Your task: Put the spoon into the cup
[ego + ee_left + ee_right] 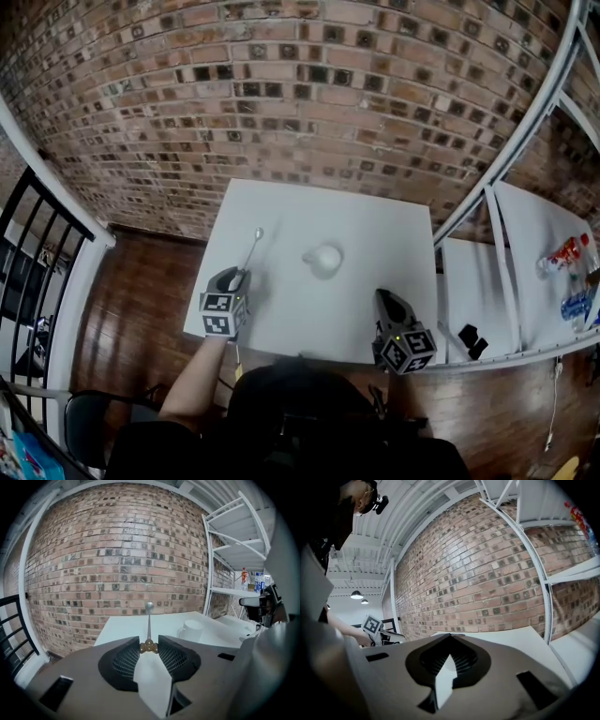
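Note:
A slim silver spoon (253,246) with a gold end sticks out ahead of my left gripper (234,279), over the left part of the white table (356,319). In the left gripper view the jaws of my left gripper (149,639) pinch the spoon (149,620) at its gold end, and its bowl stands up above the table. The white cup (324,258) stands upright near the table's middle, to the right of the spoon; the left gripper view has the cup (191,630) ahead and to the right. My right gripper (387,305) hangs near the table's front right, its jaws (449,635) closed tip to tip on nothing.
A brick wall (309,94) runs behind the table. A white shelf rack (506,187) stands at the right with bottles (565,251) on it and a small black object (472,339) lower down. A black railing (37,253) is at the left.

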`<state>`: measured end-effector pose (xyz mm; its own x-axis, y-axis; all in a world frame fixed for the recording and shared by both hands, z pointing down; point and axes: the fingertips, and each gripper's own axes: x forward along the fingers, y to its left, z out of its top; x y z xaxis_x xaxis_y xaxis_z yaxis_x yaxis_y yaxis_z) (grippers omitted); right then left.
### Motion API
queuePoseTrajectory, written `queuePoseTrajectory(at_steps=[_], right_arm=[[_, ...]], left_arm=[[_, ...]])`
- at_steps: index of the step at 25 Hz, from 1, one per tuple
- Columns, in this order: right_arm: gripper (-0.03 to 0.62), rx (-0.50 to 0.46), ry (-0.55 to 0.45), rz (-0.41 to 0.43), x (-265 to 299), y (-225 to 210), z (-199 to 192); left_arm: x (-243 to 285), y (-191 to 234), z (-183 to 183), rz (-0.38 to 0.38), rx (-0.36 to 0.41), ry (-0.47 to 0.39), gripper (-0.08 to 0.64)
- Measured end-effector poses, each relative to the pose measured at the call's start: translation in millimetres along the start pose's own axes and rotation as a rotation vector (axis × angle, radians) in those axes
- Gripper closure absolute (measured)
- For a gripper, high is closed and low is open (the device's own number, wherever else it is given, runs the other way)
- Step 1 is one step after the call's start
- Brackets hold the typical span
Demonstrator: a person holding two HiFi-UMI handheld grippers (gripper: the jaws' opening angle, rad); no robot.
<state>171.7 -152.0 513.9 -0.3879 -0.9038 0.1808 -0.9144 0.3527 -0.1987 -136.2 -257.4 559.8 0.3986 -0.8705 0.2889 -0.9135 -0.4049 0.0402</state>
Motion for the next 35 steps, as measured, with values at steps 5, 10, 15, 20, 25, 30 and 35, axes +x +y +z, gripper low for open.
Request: queuePoseTrajectory(at_steps=[5,10,15,20,25,30,35], right_arm=[[0.588,-0.018,-0.020,-0.023,-7.3,-5.7,12.1],[0.588,-0.018,-0.034,-0.051,-17.8,-13.0,16.1],[0.588,-0.009,-0.044,-0.077,-30.4,-16.7,13.7],[0.588,0.008,-0.056,-0.122,-47.5,-27.2,10.9],[0.588,0.026,-0.060,-0.155,-60.4,-34.0,7.3],[0.588,0.042,-0.055,-0.168,-64.4,-35.2,1.8],[0.588,0.052,-0.054,-0.175,-66.6,-38.5,-3.3]], left_arm=[[-5.3,-18.5,37.7,-0.047,0.028,-0.083,0.434],[1.1,-50.0,54.3,-0.138,0.082,-0.107,0.434],[16.7,-82.1,51.7,-0.223,0.105,-0.074,0.434],[33.2,-118.5,27.5,-0.330,0.106,0.030,0.434],[44.4,-137.7,-1.8,-0.369,0.108,0.137,0.434],[56.1,-144.4,-13.9,-0.387,0.158,0.202,0.433],[62.7,-145.9,-16.6,-0.392,0.175,0.235,0.433]])
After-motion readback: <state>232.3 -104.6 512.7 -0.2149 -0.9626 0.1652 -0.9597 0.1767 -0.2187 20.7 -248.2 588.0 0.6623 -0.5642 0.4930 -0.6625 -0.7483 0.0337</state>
